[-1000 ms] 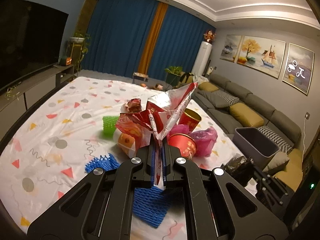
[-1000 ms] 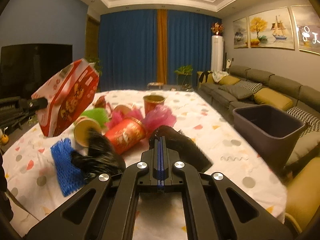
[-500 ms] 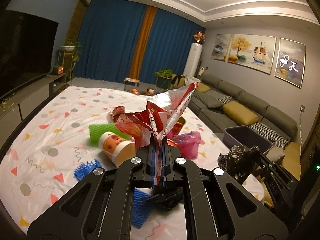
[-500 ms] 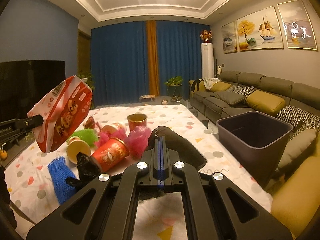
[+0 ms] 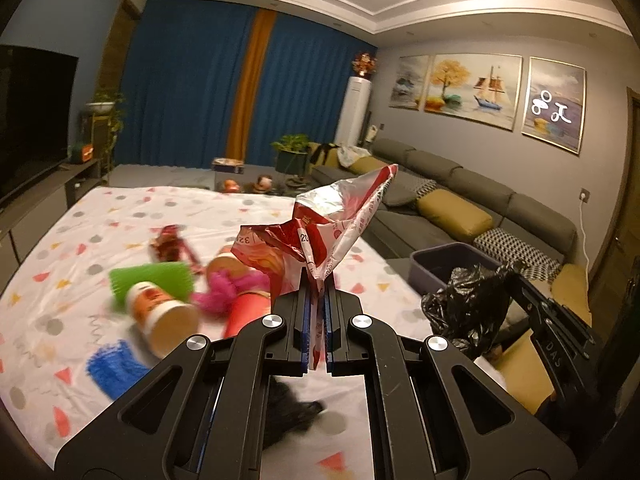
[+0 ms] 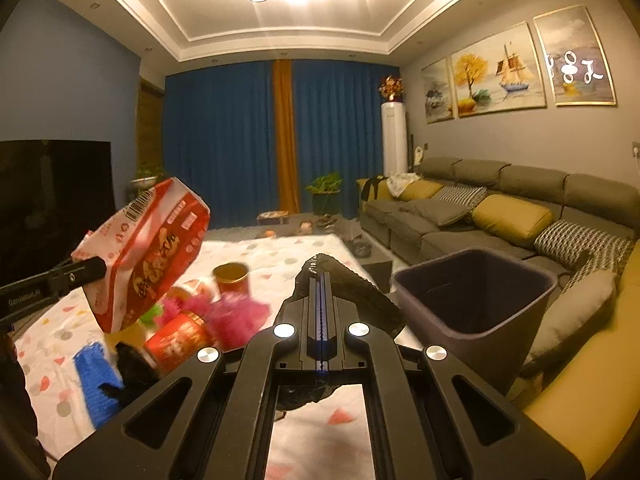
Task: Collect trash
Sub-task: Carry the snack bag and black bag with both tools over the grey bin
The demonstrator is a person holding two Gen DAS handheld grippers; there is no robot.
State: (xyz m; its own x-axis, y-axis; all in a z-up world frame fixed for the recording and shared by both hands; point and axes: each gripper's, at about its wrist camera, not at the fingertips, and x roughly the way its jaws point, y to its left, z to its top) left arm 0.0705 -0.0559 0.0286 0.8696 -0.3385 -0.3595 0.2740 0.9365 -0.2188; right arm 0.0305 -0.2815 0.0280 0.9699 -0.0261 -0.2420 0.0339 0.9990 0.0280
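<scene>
Your left gripper [image 5: 318, 280] is clamped on a crumpled red-and-white foil snack bag [image 5: 320, 224], held up above the patterned white tablecloth [image 5: 80, 224]. Your right gripper [image 6: 321, 280] is closed on a crinkled black plastic bag [image 6: 360, 292] — it sits just beside the dark grey plastic bin [image 6: 472, 296], at the table edge. More trash on the cloth: red paper cup [image 6: 178, 338], pink mesh puff [image 6: 236, 314], blue foam net [image 6: 94, 376].
</scene>
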